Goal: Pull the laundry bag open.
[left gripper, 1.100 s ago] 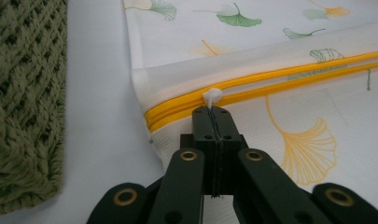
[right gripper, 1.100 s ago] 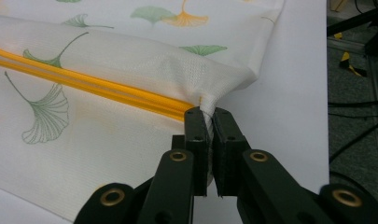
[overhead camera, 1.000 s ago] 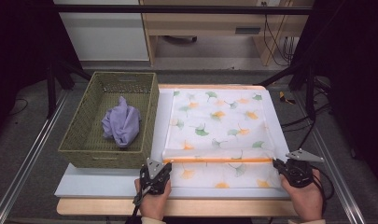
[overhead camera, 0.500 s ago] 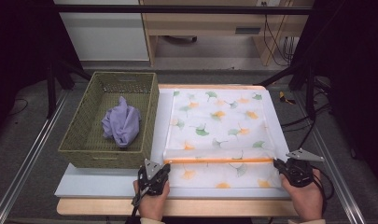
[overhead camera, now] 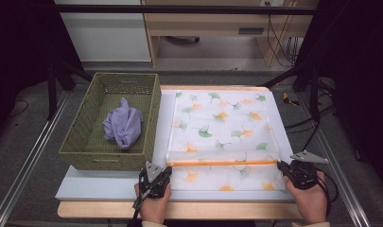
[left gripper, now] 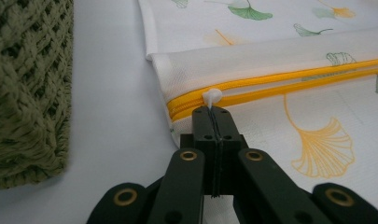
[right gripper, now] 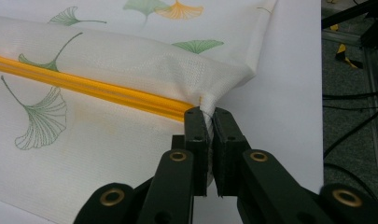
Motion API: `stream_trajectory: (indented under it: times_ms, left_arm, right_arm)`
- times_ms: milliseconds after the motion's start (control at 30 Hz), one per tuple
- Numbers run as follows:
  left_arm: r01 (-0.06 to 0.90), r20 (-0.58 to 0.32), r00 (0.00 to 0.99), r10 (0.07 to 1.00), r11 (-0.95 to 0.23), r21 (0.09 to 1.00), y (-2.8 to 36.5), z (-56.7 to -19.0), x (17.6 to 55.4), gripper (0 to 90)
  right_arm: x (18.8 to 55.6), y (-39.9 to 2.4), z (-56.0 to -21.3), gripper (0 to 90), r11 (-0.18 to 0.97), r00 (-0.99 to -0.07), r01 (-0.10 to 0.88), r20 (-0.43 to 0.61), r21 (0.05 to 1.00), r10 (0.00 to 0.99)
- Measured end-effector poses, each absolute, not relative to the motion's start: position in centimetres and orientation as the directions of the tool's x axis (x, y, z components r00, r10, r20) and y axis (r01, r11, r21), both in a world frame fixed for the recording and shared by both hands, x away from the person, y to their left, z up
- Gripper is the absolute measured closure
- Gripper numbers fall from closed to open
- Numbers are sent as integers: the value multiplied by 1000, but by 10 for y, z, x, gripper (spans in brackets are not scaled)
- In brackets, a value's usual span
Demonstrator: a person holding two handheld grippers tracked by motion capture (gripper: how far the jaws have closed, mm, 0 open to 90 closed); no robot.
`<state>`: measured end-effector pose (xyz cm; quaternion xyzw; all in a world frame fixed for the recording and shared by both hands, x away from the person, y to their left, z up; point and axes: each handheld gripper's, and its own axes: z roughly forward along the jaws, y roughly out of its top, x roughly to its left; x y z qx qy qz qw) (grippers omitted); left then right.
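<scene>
While the ginkgo-print mesh bag point(overhead camera: 222, 137) lies flat on the white board point(overhead camera: 108, 187), its white zipper pull point(left gripper: 212, 96) is pinched by the left gripper point(left gripper: 213, 112), right at the jaw tips. Fabric at the yellow zipper's point(right gripper: 98, 88) far end is clamped by the right gripper point(right gripper: 207, 114).

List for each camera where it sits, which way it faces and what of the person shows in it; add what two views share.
High view: above the person's side, looking forward and down on the white table; both hands show.
Left gripper view: on the left gripper, looking along shut jaws pinching the white zipper pull of the mesh laundry bag.
Right gripper view: on the right gripper, jaws shut on the bag's corner.
Shared: both gripper views show the yellow zipper.
</scene>
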<state>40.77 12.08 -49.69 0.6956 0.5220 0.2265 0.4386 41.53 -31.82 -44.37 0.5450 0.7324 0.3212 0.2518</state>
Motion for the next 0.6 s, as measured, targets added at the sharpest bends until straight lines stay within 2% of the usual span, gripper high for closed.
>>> stream_trajectory:
  times_ms: [267, 600]
  left_arm:
    - [536, -153, 363, 919, -72, 841, 118, -498, 409, 898]
    - [535, -151, 375, 915, -80, 841, 114, -498, 409, 898]
  right_arm:
    - [421, -324, -452, 857, 171, -270, 673, 24, 720, 963]
    - [424, -328, -456, 856, 171, -262, 689, 22, 704, 965]
